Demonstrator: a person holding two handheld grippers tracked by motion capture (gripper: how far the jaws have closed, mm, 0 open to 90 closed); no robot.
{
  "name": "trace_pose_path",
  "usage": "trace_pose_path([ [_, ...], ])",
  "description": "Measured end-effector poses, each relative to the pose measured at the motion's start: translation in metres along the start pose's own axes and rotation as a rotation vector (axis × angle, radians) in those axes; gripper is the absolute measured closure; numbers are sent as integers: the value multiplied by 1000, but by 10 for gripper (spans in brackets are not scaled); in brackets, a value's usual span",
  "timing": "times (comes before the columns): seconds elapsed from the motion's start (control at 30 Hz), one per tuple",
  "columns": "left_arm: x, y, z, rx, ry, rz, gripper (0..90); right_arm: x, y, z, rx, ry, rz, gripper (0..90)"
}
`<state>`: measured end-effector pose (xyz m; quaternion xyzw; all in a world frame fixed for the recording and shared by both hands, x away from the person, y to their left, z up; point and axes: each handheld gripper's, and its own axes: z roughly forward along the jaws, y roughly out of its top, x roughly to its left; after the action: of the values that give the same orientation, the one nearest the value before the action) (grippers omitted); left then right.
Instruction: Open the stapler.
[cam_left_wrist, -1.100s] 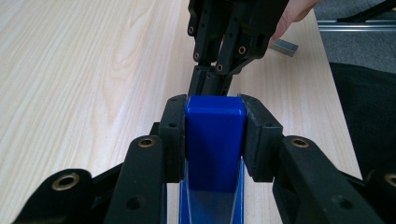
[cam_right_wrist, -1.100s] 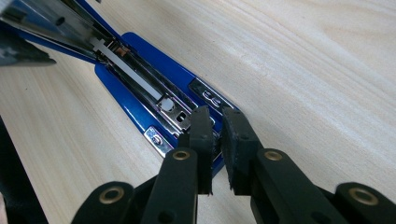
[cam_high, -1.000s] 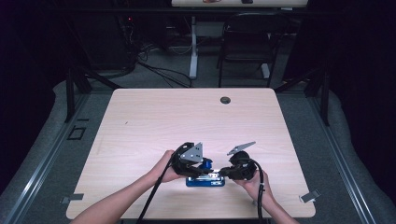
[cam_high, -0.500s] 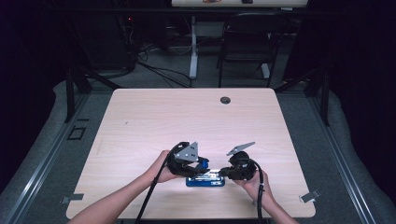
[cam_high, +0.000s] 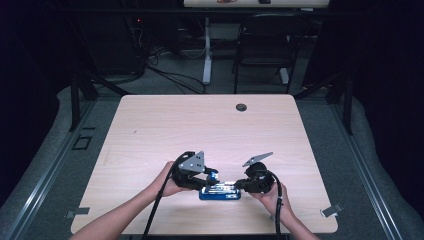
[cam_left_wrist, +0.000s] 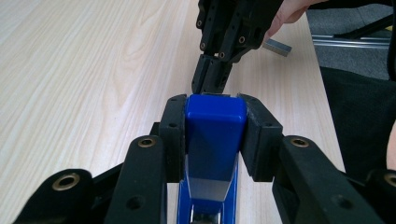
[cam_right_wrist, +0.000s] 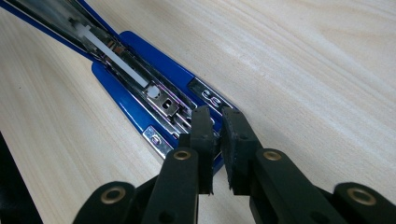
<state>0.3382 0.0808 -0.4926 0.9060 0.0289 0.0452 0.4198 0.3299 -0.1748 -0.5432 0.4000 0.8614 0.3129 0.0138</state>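
Pale wood-grain bench in a dark room. Blue stapler lying opened, chrome magazine bared. Left tongs clamped on its lid; right tongs clenched, nearly touching.

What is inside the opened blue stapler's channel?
The stapler lies open on the table: a bare metal rail with a white pusher shows. The right gripper covers the front end, so staples there cannot be seen.

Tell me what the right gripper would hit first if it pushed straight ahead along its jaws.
The right gripper points at the open blue stapler; its tips sit at the stapler's near end, so it would likely meet the metal staple channel first. Whether the tips already touch it is unclear.
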Motion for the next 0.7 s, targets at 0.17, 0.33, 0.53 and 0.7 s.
trace_pose_path([
  [0.17,0,-7,-8,-11,0,-19,658,-1,0,0,2,1,1,840],
  [0.33,0,-11,-12,-16,1,-27,659,-1,0,0,4,3,2,840],
  [0.53,-1,-20,-21,-25,6,-45,659,0,0,0,-2,-2,2,840],
  [0.7,-1,-27,-23,-55,4,-53,658,0,0,0,-1,-3,2,840],
])
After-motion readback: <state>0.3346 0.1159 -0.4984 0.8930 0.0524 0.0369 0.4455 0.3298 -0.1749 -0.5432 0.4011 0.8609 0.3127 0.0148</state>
